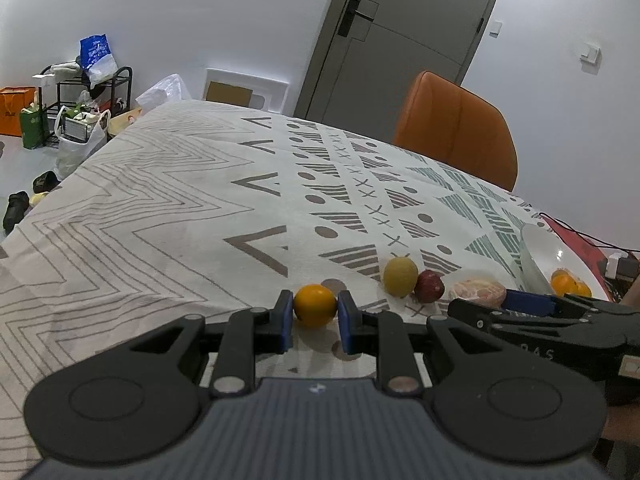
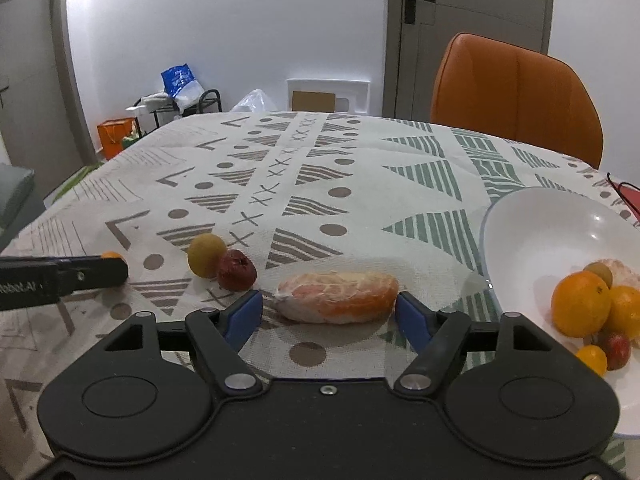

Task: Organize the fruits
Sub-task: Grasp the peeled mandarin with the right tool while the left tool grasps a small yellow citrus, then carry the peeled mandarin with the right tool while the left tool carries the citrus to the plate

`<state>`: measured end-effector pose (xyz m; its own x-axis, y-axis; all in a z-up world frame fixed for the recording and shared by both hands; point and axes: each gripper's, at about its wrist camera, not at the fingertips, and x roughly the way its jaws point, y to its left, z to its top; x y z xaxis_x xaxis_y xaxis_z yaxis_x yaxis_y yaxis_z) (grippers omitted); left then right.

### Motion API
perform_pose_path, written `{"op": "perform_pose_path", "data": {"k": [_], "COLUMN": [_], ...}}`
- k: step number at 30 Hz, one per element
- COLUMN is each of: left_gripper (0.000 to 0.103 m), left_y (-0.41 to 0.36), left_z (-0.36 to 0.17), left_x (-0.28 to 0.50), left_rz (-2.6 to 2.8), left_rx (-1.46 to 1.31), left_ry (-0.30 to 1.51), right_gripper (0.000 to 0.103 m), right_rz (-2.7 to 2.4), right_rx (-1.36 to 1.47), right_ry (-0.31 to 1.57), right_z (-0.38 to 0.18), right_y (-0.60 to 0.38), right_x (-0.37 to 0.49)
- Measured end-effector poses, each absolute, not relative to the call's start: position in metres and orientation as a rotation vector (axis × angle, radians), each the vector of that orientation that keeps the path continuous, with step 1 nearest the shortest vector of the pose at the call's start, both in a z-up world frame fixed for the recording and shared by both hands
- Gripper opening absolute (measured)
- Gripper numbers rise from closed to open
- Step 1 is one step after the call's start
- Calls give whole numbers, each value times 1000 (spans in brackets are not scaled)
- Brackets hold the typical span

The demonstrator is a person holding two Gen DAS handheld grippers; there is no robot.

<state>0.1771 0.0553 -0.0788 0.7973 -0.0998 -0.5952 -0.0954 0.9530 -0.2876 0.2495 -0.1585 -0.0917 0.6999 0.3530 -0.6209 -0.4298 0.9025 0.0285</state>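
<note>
Nearest my left camera is my left gripper (image 1: 315, 312), its blue pads (image 1: 286, 318) pressed against both sides of a small orange (image 1: 315, 305) that sits on the patterned tablecloth (image 1: 160, 208); those jaws are closed on the fruit. Moving right along the cloth, a yellow-green round fruit (image 1: 400, 278) and a dark red fruit (image 1: 429, 286) lie touching each other, and just beside them is a peeled citrus segment (image 1: 476, 291). My right gripper (image 2: 329, 306) straddles that segment (image 2: 337, 297) with jaws spread wide: one blue pad (image 2: 244, 314) stands clear of its left end, while the other sits very near its right end, and I cannot tell whether it touches. From this right camera the yellow-green fruit (image 2: 207, 255) and red fruit (image 2: 236, 270) are off to the left, with my left gripper's finger reaching in from the frame edge. Farthest right sits a white bowl (image 2: 536, 224) on the cloth, holding several fruits: a large orange (image 2: 581, 304), a peeled piece, smaller yellow and red ones. Behind the table stands an orange chair (image 2: 516, 92).
</note>
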Motion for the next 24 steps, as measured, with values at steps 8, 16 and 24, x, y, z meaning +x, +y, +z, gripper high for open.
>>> {"op": "perform_pose_path", "data": {"k": [8,16,24], "left_gripper": [22,22,22], "left_y": [60,54,32], "left_z": [-76,-71,-59], "left_x": [173,173,170], "left_rz": [-8,-18,-34], "left_rx": [-339,-309,-277], "left_ry": [636,639,622], "right_gripper": [62,61,61], "right_rz": [433,454,475], "right_rx": [-146,-89,-24], "right_ry": [656,628,573], "right_z": [-90,-83,-62], "right_y": [-155,-168,-190], "right_x": [252,235,225]}}
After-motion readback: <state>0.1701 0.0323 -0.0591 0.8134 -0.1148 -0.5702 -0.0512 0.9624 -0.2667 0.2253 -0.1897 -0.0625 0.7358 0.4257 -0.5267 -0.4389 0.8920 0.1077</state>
